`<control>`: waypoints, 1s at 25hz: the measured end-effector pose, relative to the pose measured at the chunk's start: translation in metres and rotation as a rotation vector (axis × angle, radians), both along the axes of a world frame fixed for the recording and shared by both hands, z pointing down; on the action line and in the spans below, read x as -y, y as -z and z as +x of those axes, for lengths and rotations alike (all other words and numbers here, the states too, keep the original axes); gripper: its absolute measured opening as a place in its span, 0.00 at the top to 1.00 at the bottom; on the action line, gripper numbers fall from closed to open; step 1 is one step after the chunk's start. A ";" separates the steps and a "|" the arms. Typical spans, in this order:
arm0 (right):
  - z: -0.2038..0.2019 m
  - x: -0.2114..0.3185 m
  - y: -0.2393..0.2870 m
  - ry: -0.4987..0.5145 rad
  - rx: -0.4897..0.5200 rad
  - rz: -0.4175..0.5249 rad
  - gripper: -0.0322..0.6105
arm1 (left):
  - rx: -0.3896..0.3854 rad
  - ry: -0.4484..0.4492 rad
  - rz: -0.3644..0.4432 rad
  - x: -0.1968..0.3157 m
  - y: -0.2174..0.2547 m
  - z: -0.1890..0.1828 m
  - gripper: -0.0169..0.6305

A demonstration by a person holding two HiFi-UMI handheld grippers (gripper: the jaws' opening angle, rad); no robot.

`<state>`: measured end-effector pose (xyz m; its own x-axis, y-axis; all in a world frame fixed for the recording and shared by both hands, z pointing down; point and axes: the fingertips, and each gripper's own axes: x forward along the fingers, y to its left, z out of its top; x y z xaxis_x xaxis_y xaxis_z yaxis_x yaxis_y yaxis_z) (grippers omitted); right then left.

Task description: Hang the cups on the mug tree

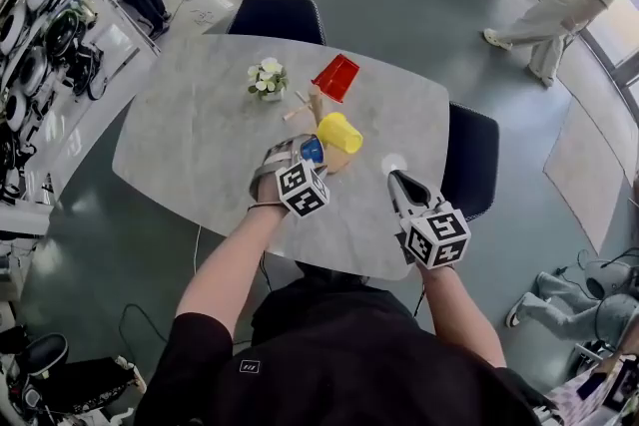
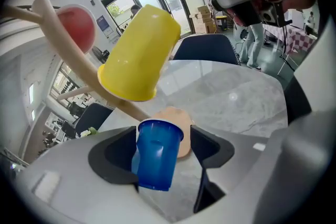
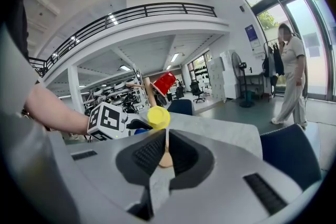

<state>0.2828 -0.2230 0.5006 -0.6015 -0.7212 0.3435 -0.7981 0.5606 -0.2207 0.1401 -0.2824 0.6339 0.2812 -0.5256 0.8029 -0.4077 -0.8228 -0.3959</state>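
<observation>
Grey marble-look rounded table [image 1: 190,155], dark blue chairs [image 1: 280,17] at its far and right edges. Pale wooden mug tree [image 1: 316,103] stood near the table's centre. Left gripper [image 2: 164,138] was beside the tree's base with its jaws spread wide. Small blue plastic cup [image 2: 156,155] sat between them, leaning on one jaw with a clear gap to the other, so not clamped. Right gripper [image 3: 164,150] hovered over the table's near right part, jaws closed together, nothing in them. Red plastic cup [image 1: 336,77] hung on an upper peg, yellow plastic cup [image 1: 339,132] on a lower one, just above the blue. Small pot of white flowers [image 1: 267,80] stood left of the tree.
</observation>
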 end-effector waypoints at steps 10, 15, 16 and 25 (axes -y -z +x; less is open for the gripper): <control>-0.003 -0.003 0.006 0.037 0.014 0.030 0.91 | -0.090 0.094 0.032 -0.003 0.026 -0.009 0.49; -0.003 -0.008 0.016 0.069 0.023 0.056 0.91 | -0.238 0.198 -0.004 -0.015 0.046 -0.016 0.49; -0.003 -0.009 0.018 0.075 0.026 0.061 0.91 | -0.265 0.221 -0.002 -0.017 0.053 -0.019 0.49; -0.008 -0.009 0.040 0.096 0.056 0.120 0.91 | -0.508 0.363 0.022 -0.037 0.112 -0.043 0.50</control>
<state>0.2744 -0.2144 0.4607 -0.6853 -0.6934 0.2227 -0.7282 0.6585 -0.1903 0.0974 -0.2454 0.5220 0.4258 -0.6740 0.6037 -0.8016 -0.5904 -0.0938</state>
